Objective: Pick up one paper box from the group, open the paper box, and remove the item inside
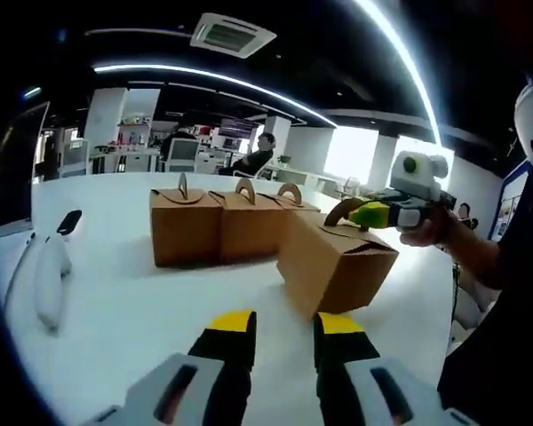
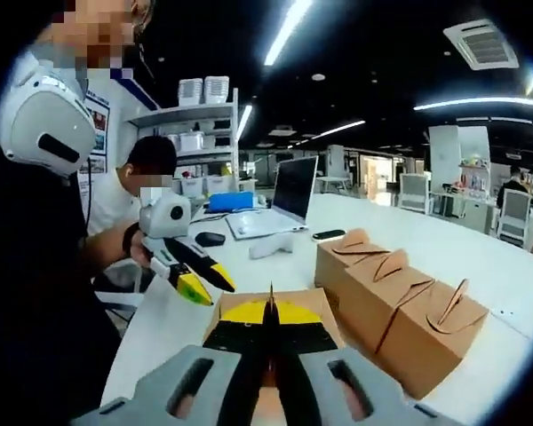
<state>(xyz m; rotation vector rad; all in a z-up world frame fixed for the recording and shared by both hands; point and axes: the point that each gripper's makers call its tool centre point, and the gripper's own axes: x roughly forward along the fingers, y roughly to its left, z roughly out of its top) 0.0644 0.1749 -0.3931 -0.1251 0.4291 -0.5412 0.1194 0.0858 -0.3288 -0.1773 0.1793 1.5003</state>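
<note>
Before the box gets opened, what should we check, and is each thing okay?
1. One box is away from the group: ok. The tilted box stands apart from the row of three boxes.
2. Right tool has the box handle: ok, its jaws are shut on the thin handle, seen edge-on in the right gripper view.
3. Left tool is free to help: ok, it is open and holds nothing.
4. Box sits flat on the table: not ok, it is tipped up on one edge.
5. Lid flaps unhooked: cannot tell.
6. Item inside: cannot tell, the box is closed.
</note>
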